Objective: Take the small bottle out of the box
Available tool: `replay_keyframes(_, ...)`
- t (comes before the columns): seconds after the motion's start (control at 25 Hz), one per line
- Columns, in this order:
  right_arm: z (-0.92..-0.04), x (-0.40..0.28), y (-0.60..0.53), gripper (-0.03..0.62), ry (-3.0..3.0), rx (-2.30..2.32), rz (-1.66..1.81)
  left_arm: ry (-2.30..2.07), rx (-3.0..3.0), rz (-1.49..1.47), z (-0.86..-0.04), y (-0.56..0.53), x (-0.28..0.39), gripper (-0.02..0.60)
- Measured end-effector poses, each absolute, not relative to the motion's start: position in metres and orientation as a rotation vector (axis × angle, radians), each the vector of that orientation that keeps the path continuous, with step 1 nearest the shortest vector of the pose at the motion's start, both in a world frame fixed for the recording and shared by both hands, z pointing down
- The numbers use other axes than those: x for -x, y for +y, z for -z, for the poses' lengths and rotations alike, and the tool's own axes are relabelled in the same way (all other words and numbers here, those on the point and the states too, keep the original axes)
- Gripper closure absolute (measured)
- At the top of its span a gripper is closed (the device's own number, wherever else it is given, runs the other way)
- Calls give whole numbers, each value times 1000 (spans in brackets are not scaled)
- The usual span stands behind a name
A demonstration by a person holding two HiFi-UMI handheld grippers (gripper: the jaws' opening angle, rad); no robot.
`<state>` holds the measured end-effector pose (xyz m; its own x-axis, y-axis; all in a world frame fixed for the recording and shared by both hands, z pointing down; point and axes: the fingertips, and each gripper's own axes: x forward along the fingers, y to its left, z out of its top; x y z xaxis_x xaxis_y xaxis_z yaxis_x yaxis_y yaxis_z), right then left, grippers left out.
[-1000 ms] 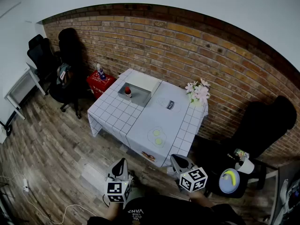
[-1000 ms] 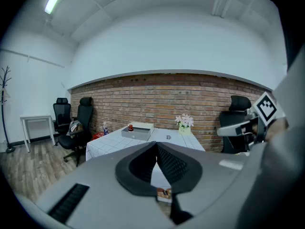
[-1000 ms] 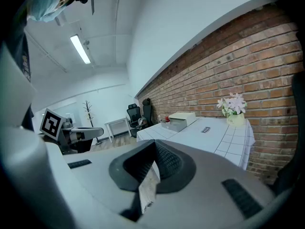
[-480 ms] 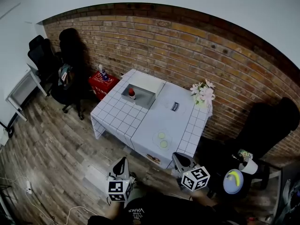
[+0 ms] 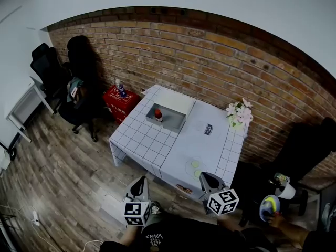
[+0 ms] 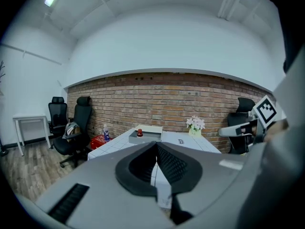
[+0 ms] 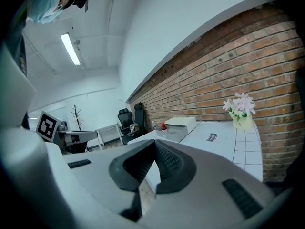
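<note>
Grey jaws of the left gripper (image 6: 156, 145) and right gripper (image 7: 155, 143) are pressed together on nothing, well short of the table (image 5: 152, 148). The red-capped bottle (image 5: 158, 113) stands upright in the open box (image 5: 173, 124) by the brick wall. A dark label (image 5: 208, 129) is too small to read. Only the head view shows two green discs (image 5: 195, 164).

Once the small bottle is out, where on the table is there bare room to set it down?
The checked cloth in front of the box is bare to the near-left corner. The grey strip between the box and the two green discs is also free. Flowers crowd the far-right corner.
</note>
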<state>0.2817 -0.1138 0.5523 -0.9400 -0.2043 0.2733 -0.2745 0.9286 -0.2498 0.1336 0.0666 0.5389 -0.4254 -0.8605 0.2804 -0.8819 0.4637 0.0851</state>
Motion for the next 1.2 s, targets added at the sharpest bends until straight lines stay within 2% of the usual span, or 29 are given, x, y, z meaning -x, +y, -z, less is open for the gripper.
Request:
replay_keyframes(0.6,-557,-154,-98,595,-2833,-486,-437,-2402,-1529,-108,-550,85,8,569)
replay_keyframes(1.2,-575,-110,-99,595,-2781,-585,-453,-2388,-1509,-80,-565,102,73,569)
